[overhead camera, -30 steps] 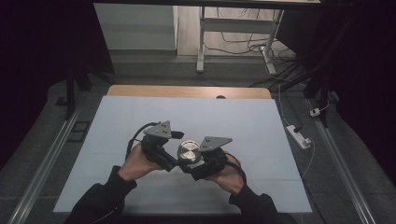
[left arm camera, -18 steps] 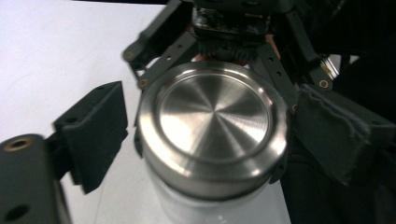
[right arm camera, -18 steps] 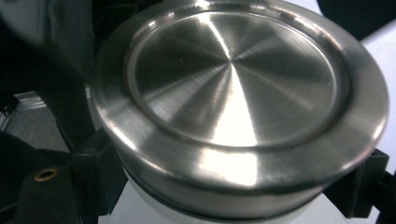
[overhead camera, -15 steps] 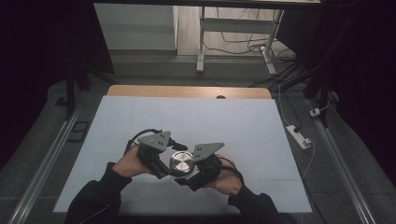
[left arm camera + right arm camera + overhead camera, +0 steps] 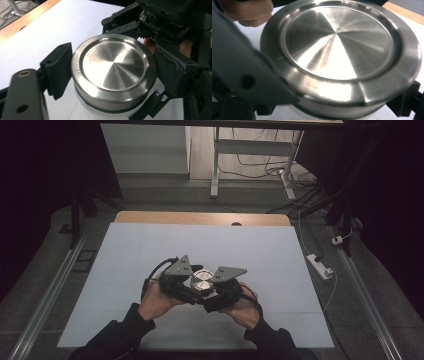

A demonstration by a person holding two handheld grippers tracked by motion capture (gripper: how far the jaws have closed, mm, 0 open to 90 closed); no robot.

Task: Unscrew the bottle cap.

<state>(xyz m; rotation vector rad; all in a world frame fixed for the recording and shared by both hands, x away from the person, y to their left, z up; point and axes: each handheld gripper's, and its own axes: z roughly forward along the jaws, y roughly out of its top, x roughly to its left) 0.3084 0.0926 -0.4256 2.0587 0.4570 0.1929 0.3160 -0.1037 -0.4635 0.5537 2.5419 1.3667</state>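
A round brushed-steel lid (image 5: 203,280) tops a white container (image 5: 82,111), held above the white table sheet (image 5: 150,245) between both hands. In the left gripper view, my left gripper (image 5: 113,75) is shut on the steel lid (image 5: 112,67), one black jaw at each side of its rim. In the right gripper view, the lid (image 5: 337,42) looms close. My right gripper (image 5: 333,107) grips just beneath it, shut on the white body. In the high view the two grey plates meet over the lid, the left gripper (image 5: 186,279) facing the right gripper (image 5: 218,289).
The white sheet covers a table with a wooden far edge (image 5: 200,218). A white power strip (image 5: 320,266) lies on the floor to the right. A metal frame with cables (image 5: 215,165) stands beyond the table. Rails run along both sides.
Half a second ago both hands and the container sat nearer the front edge; they have moved back away from the person. The left gripper's plate has turned with the lid.
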